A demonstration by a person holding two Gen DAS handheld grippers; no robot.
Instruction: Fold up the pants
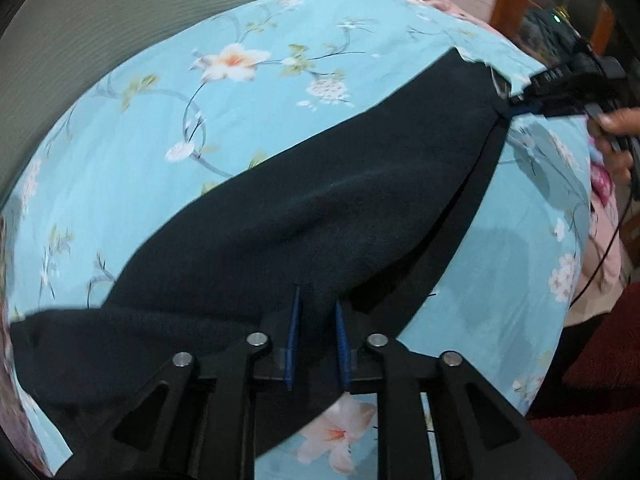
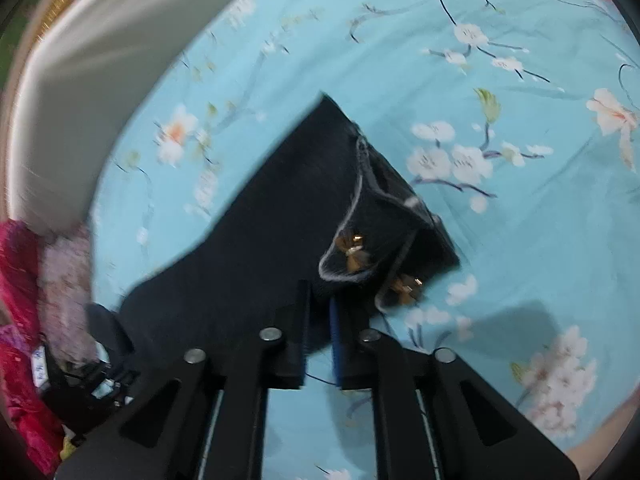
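Note:
Dark navy pants [image 1: 320, 208] lie stretched slantwise across a light blue flowered bedsheet [image 1: 180, 152]. My left gripper [image 1: 318, 308] has a raised fold of the cloth pinched between its blue pads. In the left wrist view, my right gripper [image 1: 520, 106] holds the far pointed end of the pants at the upper right. The right wrist view shows the pants [image 2: 280, 220] with pale-edged pockets and gold ornaments [image 2: 352, 248]. There the right gripper [image 2: 319, 304] has the cloth's edge between its narrow-set fingers.
A white padded headboard [image 1: 100, 20] curves along the far side of the bed. Pink and red fabric [image 2: 24, 300] is heaped at the left. A person's hand [image 1: 620, 124] grips the right tool. Dark red carpet [image 1: 600, 360] lies beyond the bed's right edge.

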